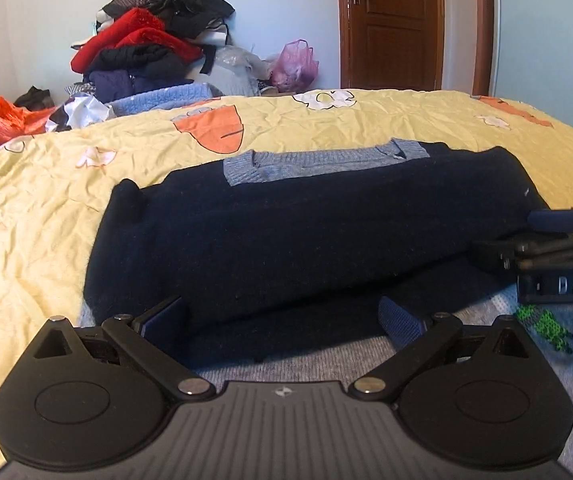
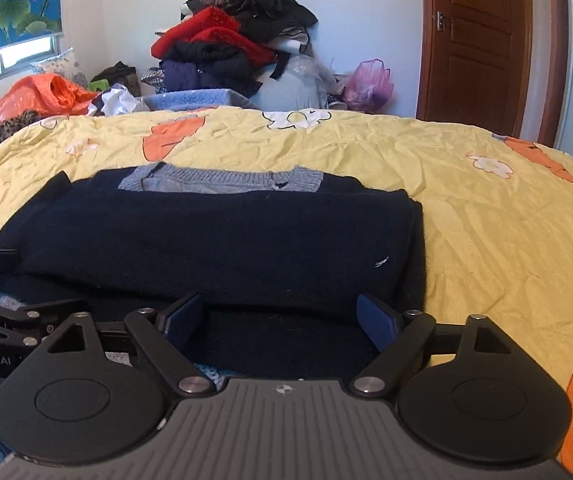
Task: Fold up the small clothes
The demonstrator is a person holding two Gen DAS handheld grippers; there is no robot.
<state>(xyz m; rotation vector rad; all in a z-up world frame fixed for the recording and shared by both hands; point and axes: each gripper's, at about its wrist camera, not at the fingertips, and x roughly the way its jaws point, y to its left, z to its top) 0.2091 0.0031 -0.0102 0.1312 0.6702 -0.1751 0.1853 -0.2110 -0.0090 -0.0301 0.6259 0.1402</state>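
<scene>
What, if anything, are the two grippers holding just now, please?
Nothing: the left gripper and right gripper are both open at the near edge of the navy sweater.

The bed point(image 1: 326, 128) wears a creased yellow cover printed with orange carrots and white flowers. A folded navy sweater point(image 1: 306, 232) with a grey-blue collar lies flat on it, over a grey knit garment point(image 1: 326, 360) at the near edge.

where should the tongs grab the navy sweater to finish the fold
Grip the navy sweater at its near edge, one corner per tongs, coming in low from the near side. That hem runs straight across just ahead of both open tongs, left and right, with the collar at the far side.
</scene>
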